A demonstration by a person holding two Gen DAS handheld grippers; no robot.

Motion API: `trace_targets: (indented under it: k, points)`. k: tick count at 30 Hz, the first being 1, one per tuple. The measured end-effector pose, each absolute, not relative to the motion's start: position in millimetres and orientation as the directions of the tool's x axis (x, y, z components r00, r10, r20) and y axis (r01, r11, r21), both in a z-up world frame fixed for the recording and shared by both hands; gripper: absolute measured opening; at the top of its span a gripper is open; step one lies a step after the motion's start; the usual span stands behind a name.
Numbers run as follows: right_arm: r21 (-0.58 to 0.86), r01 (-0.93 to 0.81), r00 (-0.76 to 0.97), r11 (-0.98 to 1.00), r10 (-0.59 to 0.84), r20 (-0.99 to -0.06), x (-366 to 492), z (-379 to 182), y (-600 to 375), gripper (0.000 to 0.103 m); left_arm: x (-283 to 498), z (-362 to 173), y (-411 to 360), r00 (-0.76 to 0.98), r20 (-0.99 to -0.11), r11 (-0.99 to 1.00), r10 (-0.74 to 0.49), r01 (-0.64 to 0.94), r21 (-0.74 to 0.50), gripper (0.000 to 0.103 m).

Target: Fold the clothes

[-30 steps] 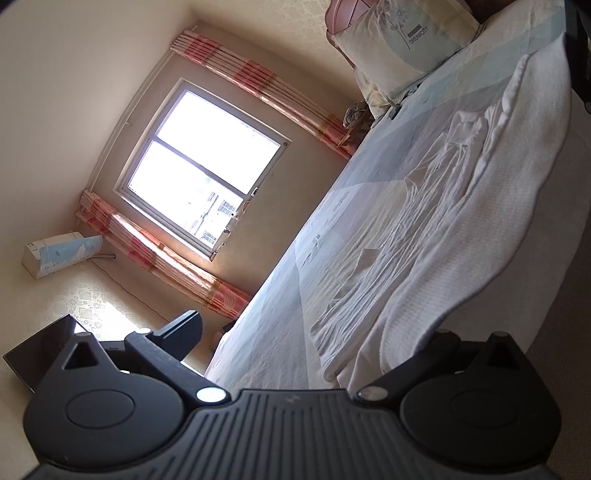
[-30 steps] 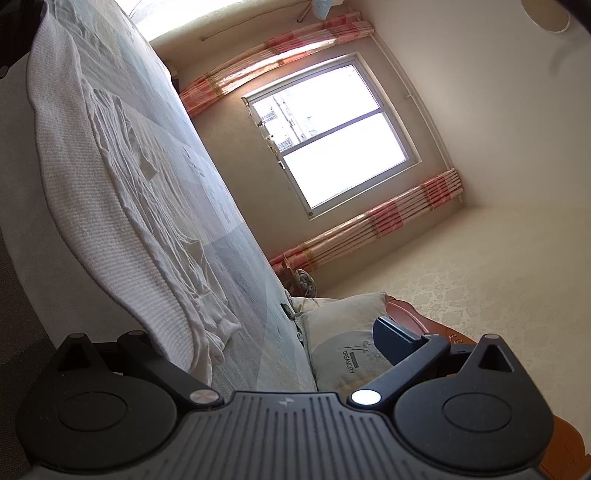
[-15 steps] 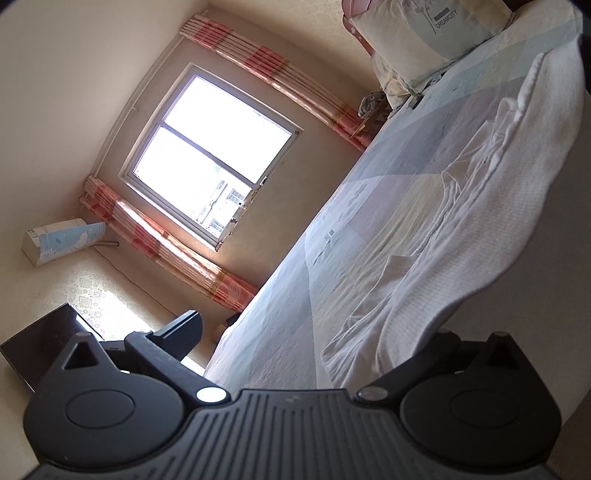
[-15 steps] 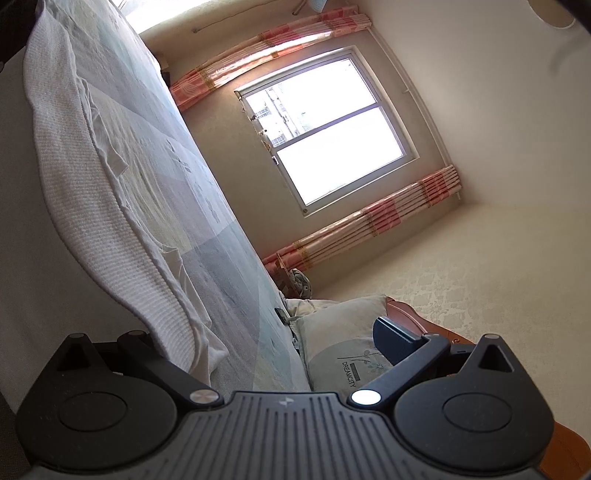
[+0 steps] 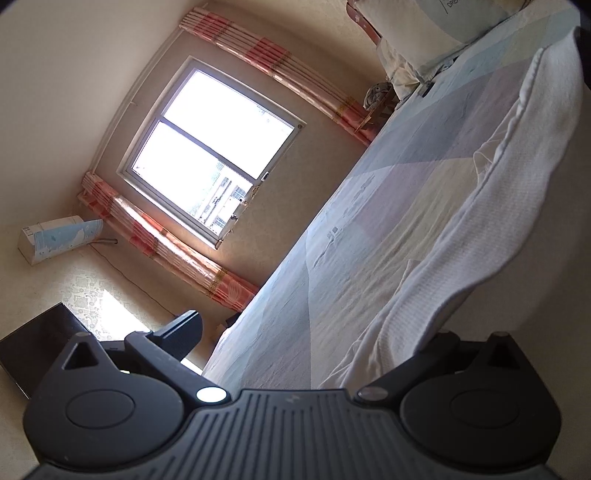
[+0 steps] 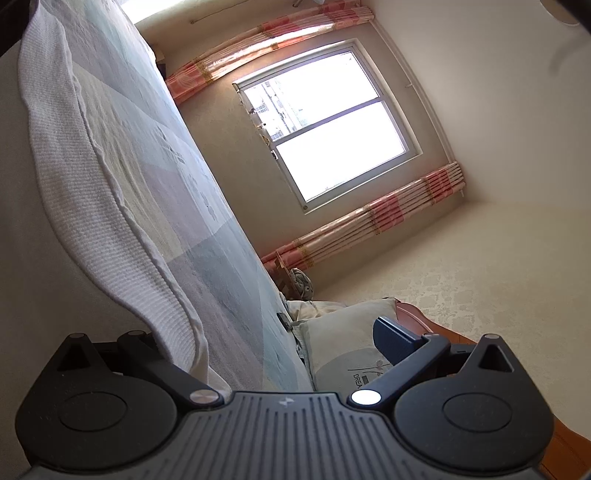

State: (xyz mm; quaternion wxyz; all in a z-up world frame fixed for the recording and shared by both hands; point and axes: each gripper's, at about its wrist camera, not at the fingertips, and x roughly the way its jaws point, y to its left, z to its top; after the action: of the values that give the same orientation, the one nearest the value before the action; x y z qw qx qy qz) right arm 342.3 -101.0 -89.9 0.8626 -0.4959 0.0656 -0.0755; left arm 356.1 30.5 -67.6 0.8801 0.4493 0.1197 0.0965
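Left wrist view
Left gripper (image 5: 314, 343): spread wide, nothing clamped; one finger (image 5: 181, 334) in view, the other hidden behind cloth.
White waffle-knit garment (image 5: 491, 221): draped along the near bed edge, running from the hidden finger's side away toward the pillow (image 5: 424, 14).
Patchwork bedspread (image 5: 369, 229): ahead between the jaws.
Window (image 5: 210, 147): beyond the visible finger.

Right wrist view
Right gripper (image 6: 280, 339): spread wide, gripping nothing; one finger (image 6: 397, 341) visible.
Garment (image 6: 74, 177): on the opposite jaw's side, covering that finger.
Pillow (image 6: 343, 350): just beside the visible finger.
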Motion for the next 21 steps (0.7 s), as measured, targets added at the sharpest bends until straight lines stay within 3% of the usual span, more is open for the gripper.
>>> trace_targets:
  k: [4, 8, 14, 21]
  points:
    - [-0.871, 0.042, 0.980, 0.490, -0.189, -0.060, 365, -100, -101, 0.103, 380, -79, 30, 0.947, -0.158, 0.584, 0.279, -0.037, 0.811, 0.103]
    - [-0.874, -0.027, 0.976, 0.486, -0.174, -0.127, 382, -113, -101, 0.103, 395, -90, 35, 0.928, -0.253, 0.621, 0.274, 0.030, 0.783, 0.103]
    - [-0.841, -0.097, 0.969, 0.533, -0.144, -0.203, 367, -102, -109, 0.103, 365, -82, 49, 0.926, -0.292, 0.652, 0.239, 0.071, 0.755, 0.102]
    - [-0.773, -0.214, 0.941, 0.597, -0.087, -0.328, 351, -85, -126, 0.103, 360, -55, 75, 0.901, -0.415, 0.758, 0.127, 0.182, 0.627, 0.102]
